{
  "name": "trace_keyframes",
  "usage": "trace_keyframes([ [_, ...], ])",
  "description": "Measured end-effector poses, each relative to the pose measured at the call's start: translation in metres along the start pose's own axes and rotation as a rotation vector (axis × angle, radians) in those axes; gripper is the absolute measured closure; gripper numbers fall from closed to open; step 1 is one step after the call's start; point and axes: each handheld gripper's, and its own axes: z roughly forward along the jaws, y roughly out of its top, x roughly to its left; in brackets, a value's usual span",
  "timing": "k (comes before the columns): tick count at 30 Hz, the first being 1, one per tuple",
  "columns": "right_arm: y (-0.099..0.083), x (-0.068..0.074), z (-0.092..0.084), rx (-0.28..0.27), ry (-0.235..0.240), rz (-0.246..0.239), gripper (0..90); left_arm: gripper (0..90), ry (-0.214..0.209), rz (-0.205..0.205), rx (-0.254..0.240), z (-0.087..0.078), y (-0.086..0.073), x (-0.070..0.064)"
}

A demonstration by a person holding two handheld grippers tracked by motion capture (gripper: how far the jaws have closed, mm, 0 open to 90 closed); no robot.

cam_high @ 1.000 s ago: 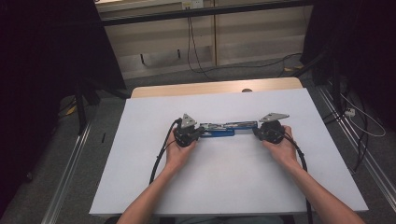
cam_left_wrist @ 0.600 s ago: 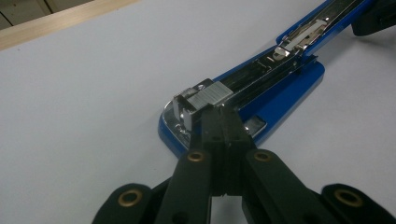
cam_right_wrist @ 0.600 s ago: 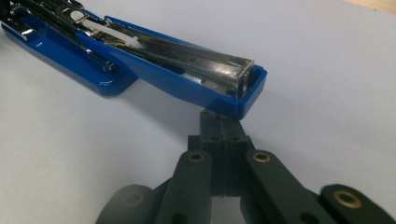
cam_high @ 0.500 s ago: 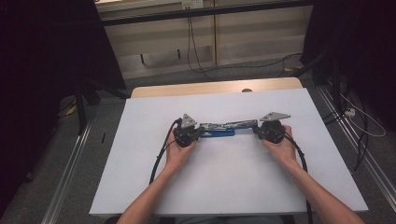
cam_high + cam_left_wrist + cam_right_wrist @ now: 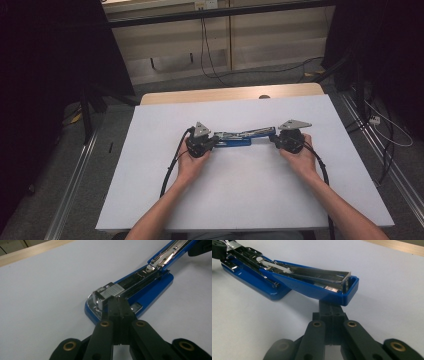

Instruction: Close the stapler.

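Observation:
A blue stapler (image 5: 240, 137) lies swung open on the white table top (image 5: 240, 200), its metal magazine showing. My left gripper (image 5: 214, 141) is at its left end and my right gripper (image 5: 274, 138) at its right end, each held in a hand. In the left gripper view the jaws (image 5: 119, 300) are shut tight together, tips against the metal head of the magazine over the blue base (image 5: 150, 287). In the right gripper view the shut jaws (image 5: 331, 306) sit just under the raised tip of the blue cover (image 5: 312, 287). Nothing is pinched between either pair of jaws.
A wooden table edge (image 5: 230, 94) runs along the far side. Black cables trail from the grippers toward me (image 5: 172, 165). Dark frame posts (image 5: 87, 105) and floor cables (image 5: 385, 130) flank the table.

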Motion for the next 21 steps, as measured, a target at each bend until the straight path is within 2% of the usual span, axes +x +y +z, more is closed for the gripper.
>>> trace_keyframes([
  [14,0.0007,0.0020,-0.0005,-0.036,0.018,0.003,90.0,90.0,0.002,0.002,0.001,-0.0005,-0.0001,-0.0009],
  [21,0.0009,0.0015,-0.0044,-0.063,0.047,0.018,88.9,90.0,-0.004,-0.005,0.010,-0.0018,0.0000,0.0000],
])
